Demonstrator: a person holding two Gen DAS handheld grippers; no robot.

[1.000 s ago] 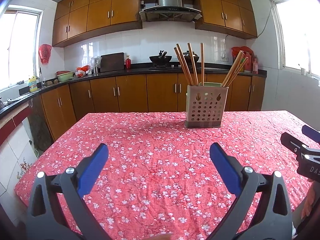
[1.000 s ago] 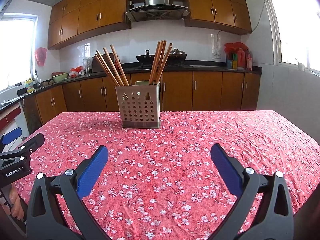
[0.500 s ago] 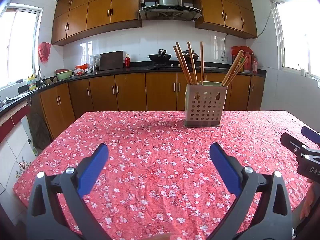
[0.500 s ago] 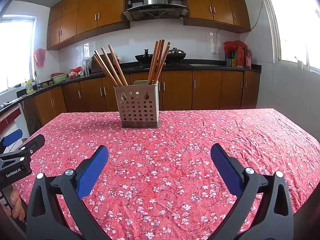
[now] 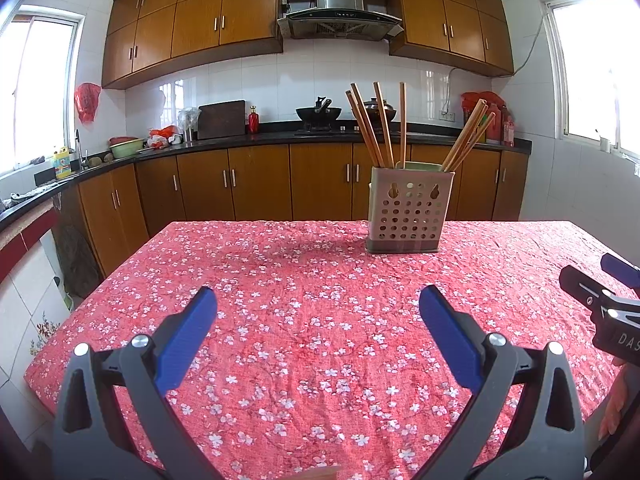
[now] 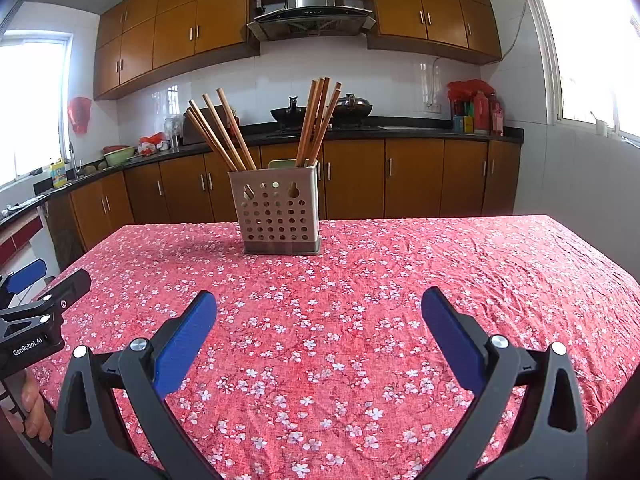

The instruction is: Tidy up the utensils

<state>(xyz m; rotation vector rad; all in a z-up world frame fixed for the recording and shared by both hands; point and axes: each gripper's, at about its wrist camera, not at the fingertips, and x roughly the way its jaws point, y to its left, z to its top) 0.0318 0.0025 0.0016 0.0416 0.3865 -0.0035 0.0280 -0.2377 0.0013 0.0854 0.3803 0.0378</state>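
A beige perforated utensil holder (image 5: pixel 410 212) stands on the far part of the table, also in the right wrist view (image 6: pixel 278 212). Several wooden chopsticks (image 5: pixel 374 128) lean in its left part and several more (image 5: pixel 468 140) in its right part; both bunches show in the right wrist view (image 6: pixel 218 136) (image 6: pixel 318 120). My left gripper (image 5: pixel 318 312) is open and empty, low over the near table. My right gripper (image 6: pixel 319 314) is open and empty beside it. Each shows at the edge of the other's view (image 5: pixel 604 300) (image 6: pixel 36 308).
The table carries a red floral cloth (image 5: pixel 304 320). Wooden kitchen cabinets (image 5: pixel 260 184) and a dark counter with a wok (image 5: pixel 319 112) run behind it. Windows sit at both sides.
Both views have tilted slightly upward, so the holder sits a little lower in frame. Both grippers stay open and empty.
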